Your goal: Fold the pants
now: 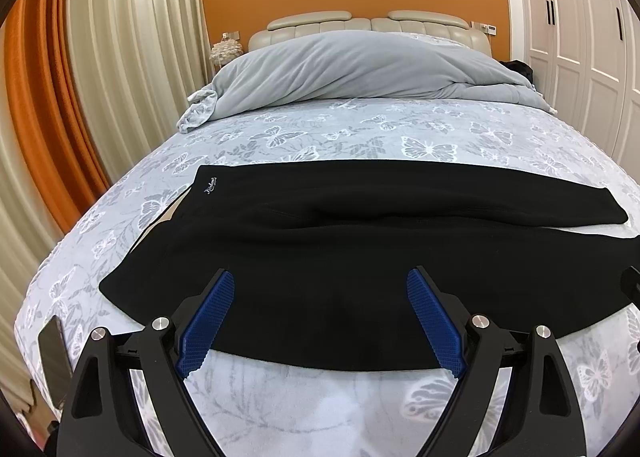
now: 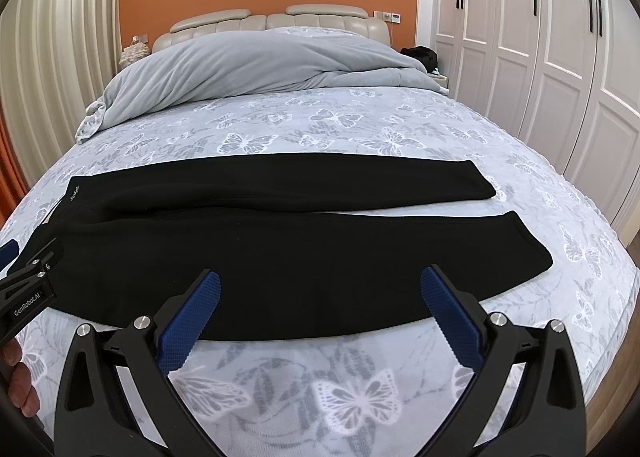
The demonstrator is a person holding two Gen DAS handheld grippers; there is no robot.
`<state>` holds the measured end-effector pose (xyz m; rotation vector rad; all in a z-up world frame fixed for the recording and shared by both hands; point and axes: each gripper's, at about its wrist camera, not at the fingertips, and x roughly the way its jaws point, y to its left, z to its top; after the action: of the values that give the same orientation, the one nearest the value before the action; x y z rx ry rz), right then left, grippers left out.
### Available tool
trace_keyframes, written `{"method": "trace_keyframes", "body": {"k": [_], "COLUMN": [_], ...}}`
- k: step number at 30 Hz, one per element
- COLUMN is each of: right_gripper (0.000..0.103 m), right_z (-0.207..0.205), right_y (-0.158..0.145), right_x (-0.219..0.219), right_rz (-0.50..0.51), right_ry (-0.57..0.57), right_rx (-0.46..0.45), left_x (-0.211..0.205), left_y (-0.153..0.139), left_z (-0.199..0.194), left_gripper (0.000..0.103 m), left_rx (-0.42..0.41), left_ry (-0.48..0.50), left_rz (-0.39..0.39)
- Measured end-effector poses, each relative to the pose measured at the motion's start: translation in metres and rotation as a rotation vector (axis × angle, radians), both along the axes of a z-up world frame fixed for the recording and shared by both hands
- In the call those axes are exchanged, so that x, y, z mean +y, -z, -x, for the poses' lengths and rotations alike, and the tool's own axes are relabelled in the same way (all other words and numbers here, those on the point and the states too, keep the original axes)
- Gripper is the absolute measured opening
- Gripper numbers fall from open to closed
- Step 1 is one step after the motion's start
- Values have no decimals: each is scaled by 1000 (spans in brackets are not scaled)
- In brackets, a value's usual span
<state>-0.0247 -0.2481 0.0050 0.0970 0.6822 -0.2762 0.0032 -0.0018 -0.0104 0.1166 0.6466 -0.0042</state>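
Left claw: spread wide, empty, above pants' near edge
Right claw: likewise wide, empty
Pants: black, flat across bed, legs apparently slightly apart

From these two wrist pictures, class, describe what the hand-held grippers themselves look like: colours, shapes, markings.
Both the left gripper and the right gripper have glossy black forked frames with triangular cut-outs and round silver bolt heads. Their fingers carry blue, grid-textured rubber pads. White lettering "GenRobot.AI" marks the left gripper's black side, seen from the right wrist. No sleeve shows.
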Motion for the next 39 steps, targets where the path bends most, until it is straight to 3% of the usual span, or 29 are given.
{"method": "trace_keyframes", "body": {"k": [32,36,39], "right_gripper": [98,98,98], "right_z": [-2,-16,-32], "right_y": [5,-4,-10], "right_x": [-8,-58,-128], "right_rz": [-12,-157,-306], "right_ry": [-13,-19,49], "right_rx": [16,66,78], "left_x": [3,24,60], "left_y": [3,-10,-29], "left_z": [-1,-15,-49], "left_gripper": [86,88,90], "left_rx": [15,54,75], "left_ry": [5,29,14], "left_rz": [5,104,182]}}
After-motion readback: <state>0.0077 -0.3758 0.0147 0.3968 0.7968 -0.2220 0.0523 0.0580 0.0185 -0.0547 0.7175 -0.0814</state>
